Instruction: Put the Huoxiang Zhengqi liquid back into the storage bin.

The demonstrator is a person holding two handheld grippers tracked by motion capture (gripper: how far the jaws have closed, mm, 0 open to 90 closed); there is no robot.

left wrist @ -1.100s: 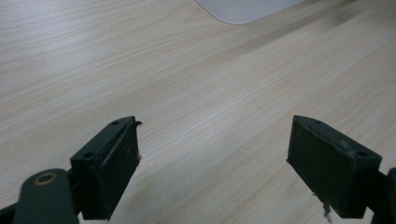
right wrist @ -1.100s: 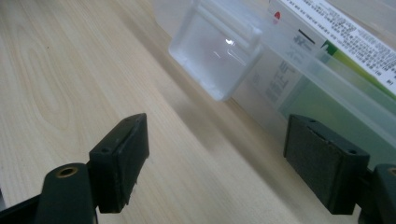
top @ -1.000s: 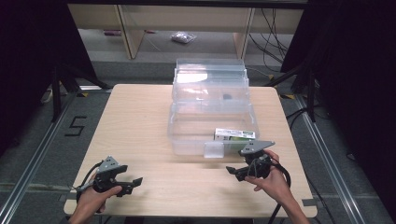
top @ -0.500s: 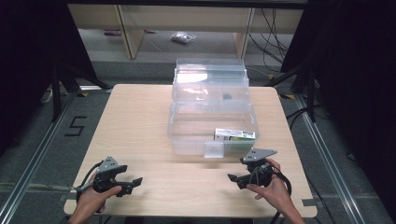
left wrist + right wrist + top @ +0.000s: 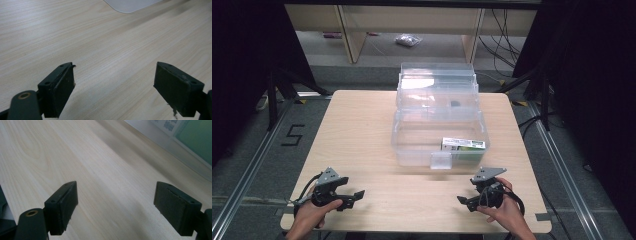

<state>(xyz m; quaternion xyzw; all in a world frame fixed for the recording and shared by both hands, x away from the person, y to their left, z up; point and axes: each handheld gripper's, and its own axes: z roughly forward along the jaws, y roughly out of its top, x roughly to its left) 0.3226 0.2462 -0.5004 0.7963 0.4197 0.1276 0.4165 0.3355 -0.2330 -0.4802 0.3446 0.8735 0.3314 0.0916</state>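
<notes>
Your left gripper (image 5: 356, 194) low over table (image 5: 362, 130) at near-left corner, jaws wide apart, nothing between them. Your right gripper (image 5: 463, 201) near front-right edge, jaws just been opening, now spread wide, bare wood between (no grip on anything). Green-and-white box (image 5: 463, 145) lies flat inside clear bin (image 5: 412, 145), front-right corner, just beyond right gripper, apart from it.

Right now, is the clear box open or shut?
Open: the clear box has its lid raised behind it, and a green-white carton lies inside.
</notes>
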